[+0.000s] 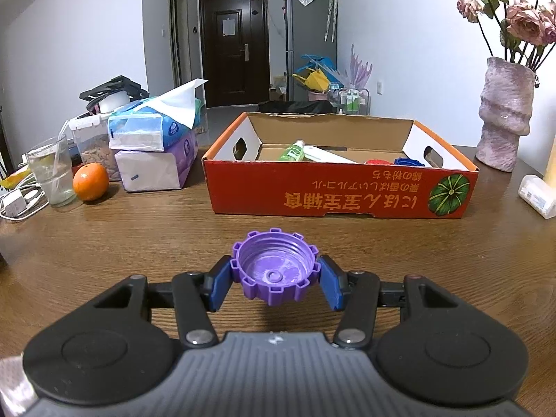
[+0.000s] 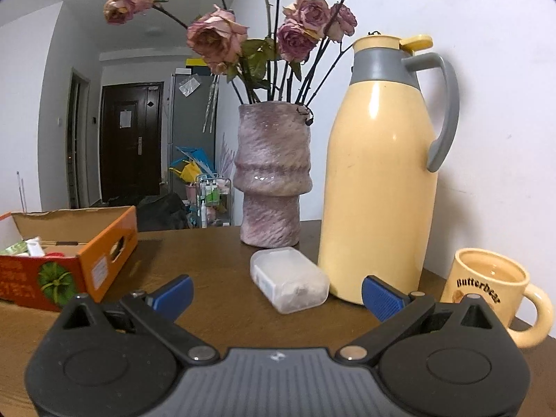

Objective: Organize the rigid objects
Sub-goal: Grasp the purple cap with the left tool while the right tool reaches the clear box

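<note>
Purple ridged cap, pinched between the left gripper's blue pads, should stay level travelling to the cardboard box ahead, while the right gripper gapes empty.

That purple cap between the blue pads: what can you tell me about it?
The purple cap looks like hard plastic, round, with blocky teeth around its rim. It sits open side up, showing inner screw threads and whitish smears on its floor. The left gripper pinches it on both sides, just above the wooden table.
</note>
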`<action>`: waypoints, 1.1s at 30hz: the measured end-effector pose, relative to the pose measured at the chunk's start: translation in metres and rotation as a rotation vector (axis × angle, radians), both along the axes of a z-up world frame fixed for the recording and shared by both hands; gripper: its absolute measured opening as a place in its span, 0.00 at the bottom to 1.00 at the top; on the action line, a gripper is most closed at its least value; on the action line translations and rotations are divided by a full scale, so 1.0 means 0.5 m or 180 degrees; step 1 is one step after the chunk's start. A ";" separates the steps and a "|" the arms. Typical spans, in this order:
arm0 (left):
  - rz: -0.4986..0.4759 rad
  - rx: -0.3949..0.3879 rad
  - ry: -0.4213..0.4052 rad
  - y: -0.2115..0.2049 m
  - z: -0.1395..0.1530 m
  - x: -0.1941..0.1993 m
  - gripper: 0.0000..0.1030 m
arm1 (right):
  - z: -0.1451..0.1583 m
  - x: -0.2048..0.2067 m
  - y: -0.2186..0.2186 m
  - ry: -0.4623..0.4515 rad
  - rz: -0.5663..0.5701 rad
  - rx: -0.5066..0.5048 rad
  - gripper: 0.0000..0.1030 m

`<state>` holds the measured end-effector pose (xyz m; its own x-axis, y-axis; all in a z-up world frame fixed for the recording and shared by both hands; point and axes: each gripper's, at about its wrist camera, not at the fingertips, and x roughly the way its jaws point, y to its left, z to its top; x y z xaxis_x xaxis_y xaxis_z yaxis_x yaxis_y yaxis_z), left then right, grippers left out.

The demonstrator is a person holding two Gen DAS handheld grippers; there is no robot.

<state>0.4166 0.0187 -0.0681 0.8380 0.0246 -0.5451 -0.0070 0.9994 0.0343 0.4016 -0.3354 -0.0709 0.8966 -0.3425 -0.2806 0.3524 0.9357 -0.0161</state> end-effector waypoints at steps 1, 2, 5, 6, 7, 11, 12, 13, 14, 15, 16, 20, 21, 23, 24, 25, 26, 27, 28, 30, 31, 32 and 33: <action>-0.0006 -0.0006 -0.0003 0.000 0.001 -0.001 0.53 | -0.001 0.007 -0.005 -0.0003 -0.0008 -0.0027 0.99; -0.0007 -0.0006 -0.0009 0.001 0.002 -0.001 0.53 | -0.002 0.014 -0.009 0.0007 -0.0012 -0.0061 0.98; -0.0012 -0.0001 -0.0029 0.002 0.005 -0.002 0.53 | -0.005 0.038 -0.021 0.0060 -0.0019 -0.0128 0.93; -0.0009 0.0001 -0.0043 0.004 0.007 -0.003 0.53 | -0.006 0.045 -0.026 0.0085 -0.0027 -0.0130 0.92; 0.0003 0.0001 -0.0061 0.007 0.010 -0.004 0.53 | -0.007 0.054 -0.032 0.0102 -0.0038 -0.0128 0.90; 0.0034 -0.0033 -0.0089 0.018 0.017 -0.003 0.53 | -0.011 0.083 -0.055 0.0166 -0.0066 -0.0114 0.87; 0.0037 -0.0037 -0.0090 0.021 0.018 -0.001 0.53 | -0.012 0.090 -0.060 0.0192 -0.0069 -0.0104 0.86; 0.0041 -0.0042 -0.0091 0.022 0.019 -0.001 0.53 | -0.013 0.100 -0.066 0.0228 -0.0081 -0.0096 0.86; 0.0042 -0.0046 -0.0091 0.024 0.019 0.000 0.53 | -0.015 0.107 -0.070 0.0256 -0.0096 -0.0089 0.85; 0.0043 -0.0048 -0.0089 0.024 0.020 0.001 0.53 | -0.017 0.114 -0.074 0.0281 -0.0114 -0.0087 0.85; 0.0039 -0.0052 -0.0088 0.025 0.019 0.000 0.53 | -0.018 0.120 -0.078 0.0296 -0.0124 -0.0088 0.85; 0.0007 -0.0051 -0.0083 0.023 0.019 -0.001 0.53 | -0.022 0.144 -0.090 0.0336 -0.0103 -0.0112 0.84; -0.0001 -0.0049 -0.0085 0.022 0.020 -0.002 0.53 | -0.022 0.151 -0.093 0.0347 -0.0091 -0.0115 0.84; -0.0012 -0.0038 -0.0109 0.019 0.021 -0.005 0.53 | -0.023 0.163 -0.097 0.0382 -0.0054 -0.0119 0.84; -0.0023 -0.0032 -0.0133 0.017 0.023 -0.008 0.53 | -0.023 0.168 -0.100 0.0399 -0.0035 -0.0117 0.84; -0.0031 -0.0030 -0.0159 0.016 0.025 -0.011 0.53 | -0.024 0.173 -0.101 0.0411 -0.0016 -0.0119 0.84; -0.0038 -0.0023 -0.0180 0.014 0.028 -0.013 0.53 | -0.024 0.179 -0.102 0.0416 0.0006 -0.0131 0.84; -0.0045 -0.0017 -0.0197 0.013 0.029 -0.015 0.53 | -0.025 0.183 -0.103 0.0425 0.0021 -0.0145 0.84; -0.0050 -0.0015 -0.0207 0.012 0.030 -0.016 0.53 | -0.025 0.189 -0.103 0.0439 0.0032 -0.0158 0.84; -0.0060 -0.0020 -0.0208 0.011 0.031 -0.017 0.53 | -0.026 0.199 -0.106 0.0471 0.0077 -0.0165 0.81; -0.0061 -0.0025 -0.0205 0.011 0.031 -0.016 0.53 | -0.026 0.203 -0.107 0.0492 0.0095 -0.0161 0.81; -0.0059 -0.0029 -0.0201 0.012 0.031 -0.016 0.53 | -0.028 0.210 -0.109 0.0534 0.0112 -0.0153 0.81; -0.0057 -0.0035 -0.0193 0.013 0.030 -0.015 0.53 | -0.029 0.216 -0.111 0.0572 0.0128 -0.0144 0.81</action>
<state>0.4090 0.0252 -0.0529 0.8697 0.0035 -0.4935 0.0092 0.9997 0.0234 0.5096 -0.3909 -0.0856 0.8467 -0.3234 -0.4225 0.3025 0.9458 -0.1179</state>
